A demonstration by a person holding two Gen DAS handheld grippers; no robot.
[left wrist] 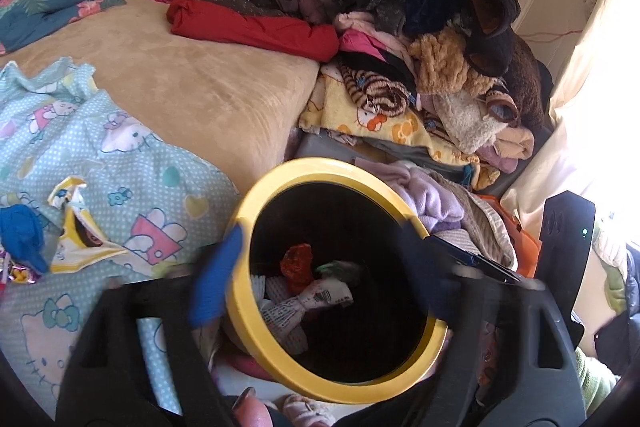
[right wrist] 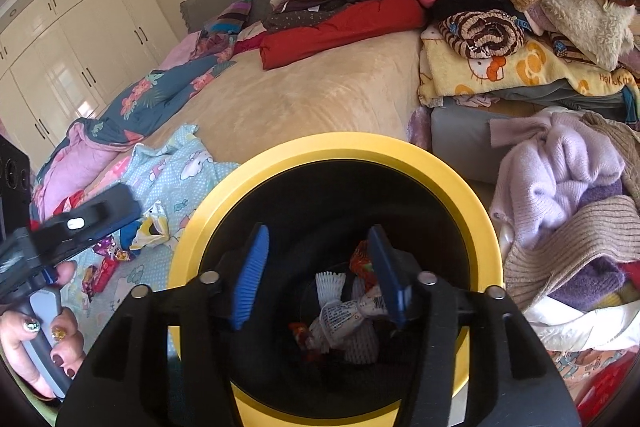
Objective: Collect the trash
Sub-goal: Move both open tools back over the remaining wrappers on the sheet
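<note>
The right gripper [right wrist: 316, 275] hangs over the yellow-rimmed bin [right wrist: 452, 171], jaws parted and empty, with trash already inside below. The left gripper [left wrist: 320, 279] straddles the bin's rim, blurred, apparently empty. Remaining wrappers [left wrist: 76, 227] lie on the Hello Kitty blanket [left wrist: 132, 163] to the left, nearer the left gripper.
</note>
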